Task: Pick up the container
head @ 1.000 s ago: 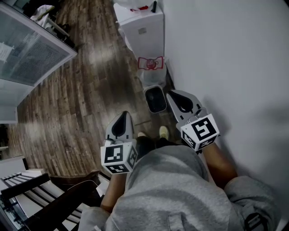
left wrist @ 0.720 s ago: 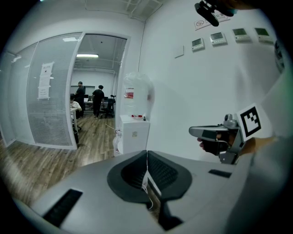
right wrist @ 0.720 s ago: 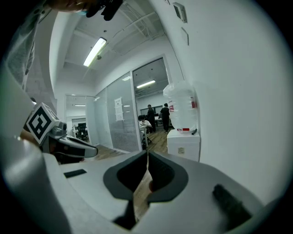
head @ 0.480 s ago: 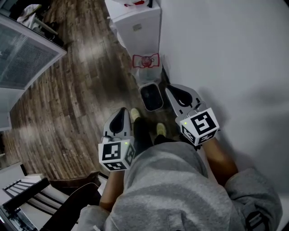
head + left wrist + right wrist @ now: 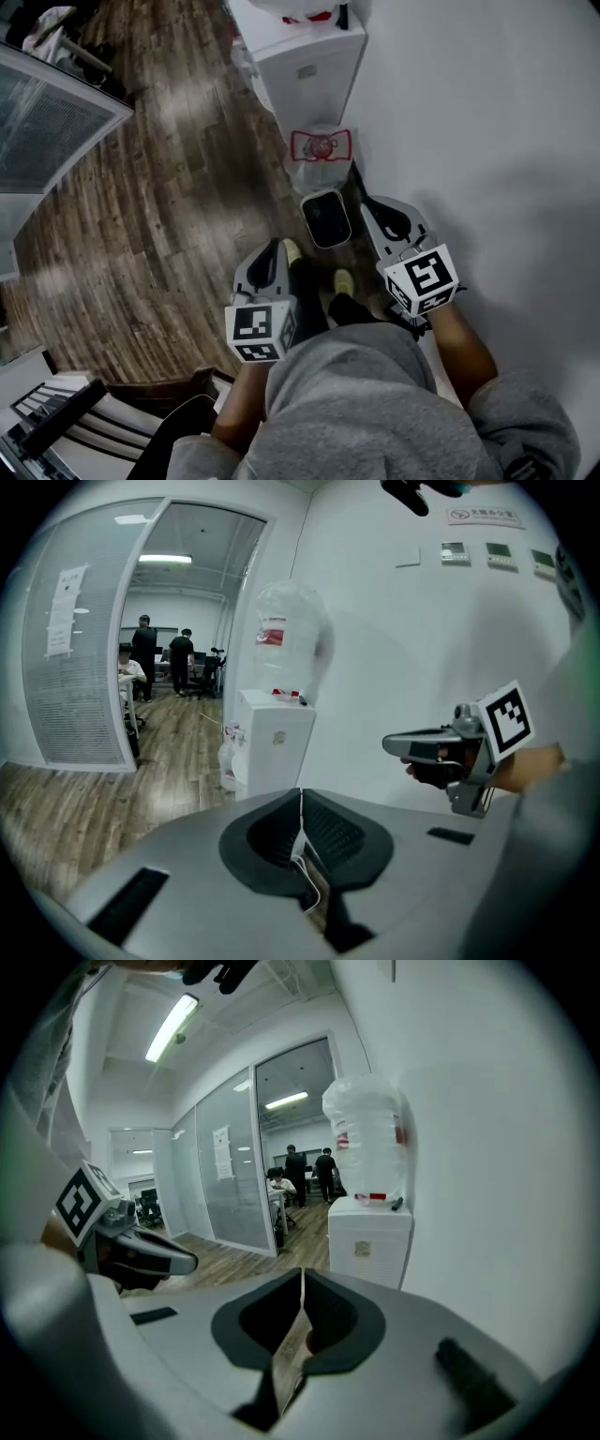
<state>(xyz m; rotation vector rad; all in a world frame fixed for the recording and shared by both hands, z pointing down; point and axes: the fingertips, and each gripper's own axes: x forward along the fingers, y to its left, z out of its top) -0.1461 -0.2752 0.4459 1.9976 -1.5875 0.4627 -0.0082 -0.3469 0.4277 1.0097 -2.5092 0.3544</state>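
Both pairs of jaws are pressed together with nothing between them. The left gripper [image 5: 270, 249] and right gripper [image 5: 374, 205] hang over the wooden floor [image 5: 159, 216]. The container [image 5: 326, 217] stands on the floor just ahead – between the two, beside the white wall [image 5: 487, 112] and nearer than the water dispenser [image 5: 309, 66].

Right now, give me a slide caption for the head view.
Shut left gripper and right gripper point toward a small white dark-lined floor bin near white water dispenser.

Grey sweatshirt [image 5: 361, 403], black-and-white marker cubes [image 5: 427, 277]
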